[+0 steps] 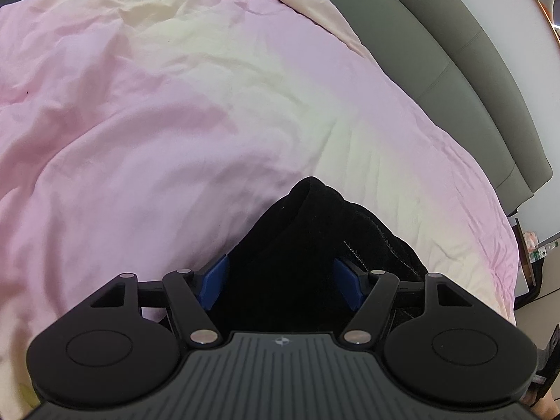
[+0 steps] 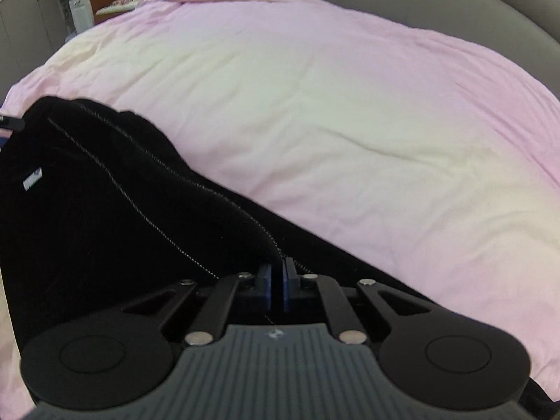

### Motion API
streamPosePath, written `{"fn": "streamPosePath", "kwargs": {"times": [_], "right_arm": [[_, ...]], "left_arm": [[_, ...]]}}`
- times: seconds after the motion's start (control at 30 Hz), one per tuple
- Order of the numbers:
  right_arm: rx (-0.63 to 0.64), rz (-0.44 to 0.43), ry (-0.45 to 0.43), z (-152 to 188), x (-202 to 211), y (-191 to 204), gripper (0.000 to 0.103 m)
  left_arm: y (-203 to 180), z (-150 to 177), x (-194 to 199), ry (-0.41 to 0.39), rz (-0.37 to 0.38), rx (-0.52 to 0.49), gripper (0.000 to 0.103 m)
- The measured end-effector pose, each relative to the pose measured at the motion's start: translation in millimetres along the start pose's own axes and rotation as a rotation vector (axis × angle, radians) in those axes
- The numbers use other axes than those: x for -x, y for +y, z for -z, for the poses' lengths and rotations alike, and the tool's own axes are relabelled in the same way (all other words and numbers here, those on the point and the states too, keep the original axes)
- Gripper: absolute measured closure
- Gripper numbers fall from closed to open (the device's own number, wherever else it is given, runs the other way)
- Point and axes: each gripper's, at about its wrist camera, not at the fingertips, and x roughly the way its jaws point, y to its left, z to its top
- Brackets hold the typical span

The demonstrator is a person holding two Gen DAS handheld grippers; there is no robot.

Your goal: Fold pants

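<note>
Pants (image 2: 105, 210): black, lying bunched on the bed, spreading ahead and left of the right tool.
Right tool (image 2: 277, 281): pinching a stitched pants edge, jaws together.
Left tool (image 1: 285, 281): jaws standing apart, bracketing a thick pants bundle; pressing on it or not, cannot tell.
Bed cover (image 1: 175, 105): pink, wrinkling all around.
Risk: thin pinch slipping, fold collapsing crooked.

One pair of black pants (image 2: 105, 210) is counted, lying on one bed covered by one pink-and-cream duvet (image 2: 332, 105). Two tongs are counted, the left tongs (image 1: 281, 285) and the right tongs (image 2: 277, 285), each fitted with two blue pads. One grey headboard (image 1: 455, 70) is seen.
</note>
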Motion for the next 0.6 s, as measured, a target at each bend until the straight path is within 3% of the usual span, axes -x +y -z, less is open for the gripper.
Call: {"fn": "streamPosePath", "kwargs": {"times": [0.1, 0.2, 0.27, 0.33, 0.37, 0.4, 0.47, 0.6], "right_arm": [[-0.040, 0.032, -0.082, -8, 14, -7, 0.102], [-0.051, 0.081, -0.081, -18, 3, -6, 0.102], [-0.058, 0.112, -0.028, -22, -17, -4, 0.102], [-0.049, 0.137, 0.082, -21, -45, -1, 0.102], [-0.015, 0.183, 0.116, -15, -56, 5, 0.090], [-0.001, 0.205, 0.136, -13, -62, 7, 0.085], [-0.037, 0.208, 0.100, -12, -56, 2, 0.081], [-0.166, 0.165, -0.019, -3, -20, -23, 0.074]], "left_arm": [[0, 1, 0, 0.000, 0.006, -0.004, 0.024], [-2, 1, -1, -0.001, 0.000, -0.020, 0.024], [-2, 2, -6, 0.010, -0.018, -0.032, 0.024], [0, 4, -15, 0.037, -0.027, -0.035, 0.024], [0, 5, -19, 0.038, -0.044, -0.047, 0.024], [0, 5, -23, 0.044, -0.059, -0.059, 0.024], [2, 6, -31, 0.083, -0.058, -0.057, 0.025], [1, 7, -32, 0.081, -0.067, -0.061, 0.025]]}}
